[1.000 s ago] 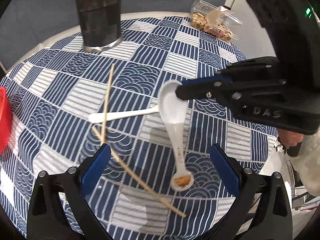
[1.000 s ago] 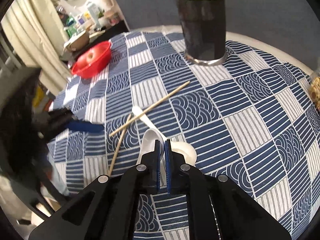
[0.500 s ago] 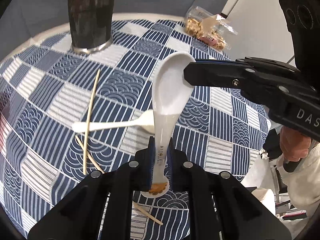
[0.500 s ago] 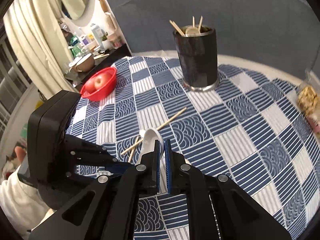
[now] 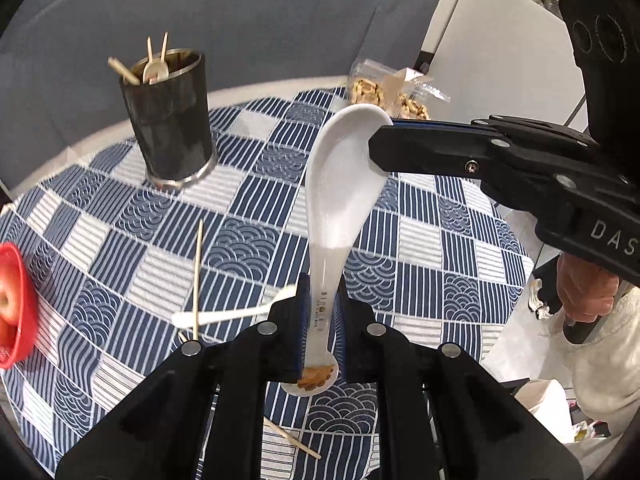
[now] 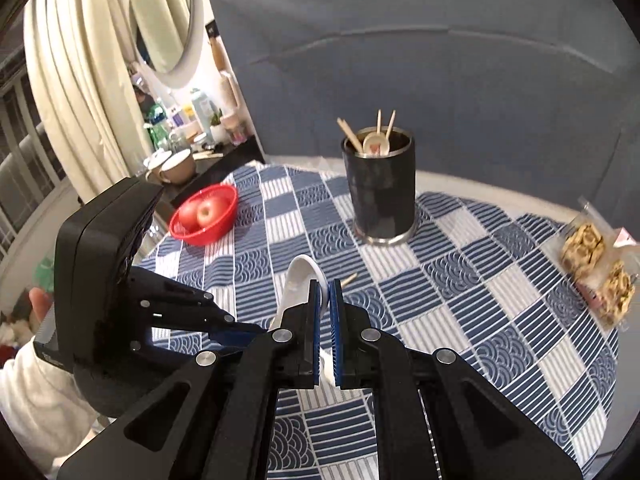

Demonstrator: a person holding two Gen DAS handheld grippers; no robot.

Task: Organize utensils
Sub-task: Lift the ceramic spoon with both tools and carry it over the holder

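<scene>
Two grippers clamp one white spoon (image 5: 340, 200): left gripper (image 5: 320, 320) jaws on handle, right gripper (image 6: 325, 312) jaws on bowl rim. Release right first, then carry it to holder (image 6: 380, 196).

It was a lived-in home, a dining corner by the look of it. A round tabletop (image 6: 500, 280) wore a blue-and-white patterned cloth, with a red bowl (image 6: 208, 216) of apples, packets of snacks (image 6: 596, 264) and a dark utensil holder (image 6: 380, 192) on it. Cream curtains (image 6: 68, 80) hung by a window, an oval mirror (image 6: 164, 16) was on the wall, and a side shelf (image 6: 192, 148) was crowded with bottles, cups and pots.
</scene>
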